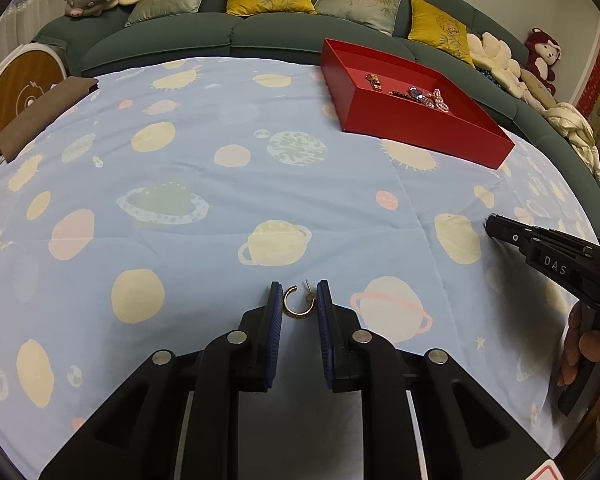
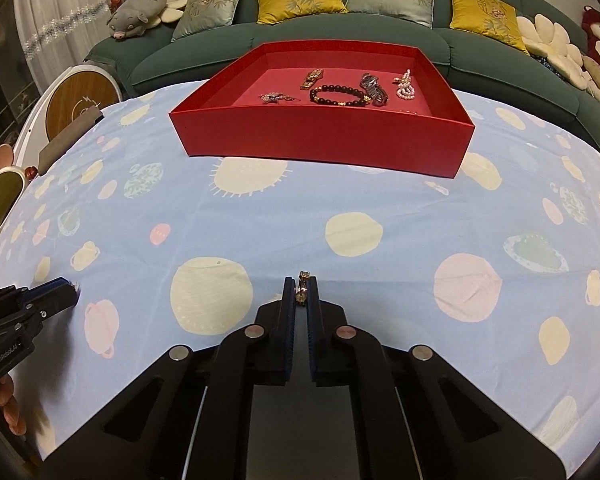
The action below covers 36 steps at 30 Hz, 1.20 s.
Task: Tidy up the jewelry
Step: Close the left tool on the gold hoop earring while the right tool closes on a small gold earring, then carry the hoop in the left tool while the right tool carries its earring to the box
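A gold hoop earring point(image 1: 298, 300) lies on the blue planet-print cloth between the fingers of my left gripper point(image 1: 299, 300), which is open around it and not touching it. My right gripper point(image 2: 301, 294) is shut on a small gold watch point(image 2: 302, 289), low over the cloth. The red tray point(image 2: 320, 142) stands at the far side and holds a dark bead bracelet point(image 2: 338, 95), a gold watch band point(image 2: 312, 79), a silver watch point(image 2: 374, 86), a pink pearl piece point(image 2: 405, 85) and a brooch point(image 2: 274, 97). The tray also shows in the left wrist view point(image 1: 420, 128).
A green sofa point(image 2: 380, 36) with yellow and grey cushions curves behind the table. A brown box point(image 1: 44, 116) sits at the table's left edge. A round wooden-faced device point(image 2: 80, 104) stands to the left. Plush toys line the sofa.
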Each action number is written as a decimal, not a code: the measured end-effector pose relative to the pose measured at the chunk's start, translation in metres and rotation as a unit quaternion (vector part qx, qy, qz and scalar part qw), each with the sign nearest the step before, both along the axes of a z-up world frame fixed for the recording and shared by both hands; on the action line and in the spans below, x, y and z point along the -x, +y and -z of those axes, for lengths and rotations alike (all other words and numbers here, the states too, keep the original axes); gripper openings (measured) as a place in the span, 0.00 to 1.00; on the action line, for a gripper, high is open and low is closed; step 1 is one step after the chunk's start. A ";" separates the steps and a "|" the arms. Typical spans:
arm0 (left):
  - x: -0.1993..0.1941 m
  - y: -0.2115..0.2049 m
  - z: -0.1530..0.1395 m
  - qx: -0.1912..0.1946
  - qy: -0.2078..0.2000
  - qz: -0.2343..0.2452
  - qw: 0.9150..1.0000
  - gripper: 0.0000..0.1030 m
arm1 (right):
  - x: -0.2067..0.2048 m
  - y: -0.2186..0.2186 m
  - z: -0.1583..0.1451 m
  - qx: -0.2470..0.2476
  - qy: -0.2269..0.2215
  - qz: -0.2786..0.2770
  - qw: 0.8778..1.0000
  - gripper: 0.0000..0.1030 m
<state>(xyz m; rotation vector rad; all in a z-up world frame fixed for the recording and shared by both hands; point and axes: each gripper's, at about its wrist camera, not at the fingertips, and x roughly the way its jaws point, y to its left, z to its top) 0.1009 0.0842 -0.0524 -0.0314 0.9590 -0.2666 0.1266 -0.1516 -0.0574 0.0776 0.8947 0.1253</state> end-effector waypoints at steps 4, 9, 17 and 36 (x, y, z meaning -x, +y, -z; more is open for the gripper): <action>0.001 -0.001 -0.002 0.003 -0.002 -0.001 1.000 0.14 | 0.003 -0.001 -0.005 -0.005 -0.007 -0.001 1.000 0.04; 0.001 -0.004 -0.010 0.011 -0.007 0.000 1.000 0.14 | 0.006 -0.004 -0.018 -0.014 -0.022 -0.002 1.000 0.04; -0.006 -0.026 -0.052 0.034 -0.048 0.012 0.998 0.14 | 0.011 -0.013 -0.065 -0.040 -0.074 0.001 0.996 0.04; -0.072 -0.106 -0.165 0.041 -0.163 0.058 0.984 0.14 | -0.020 -0.052 -0.144 -0.078 -0.152 0.020 0.985 0.04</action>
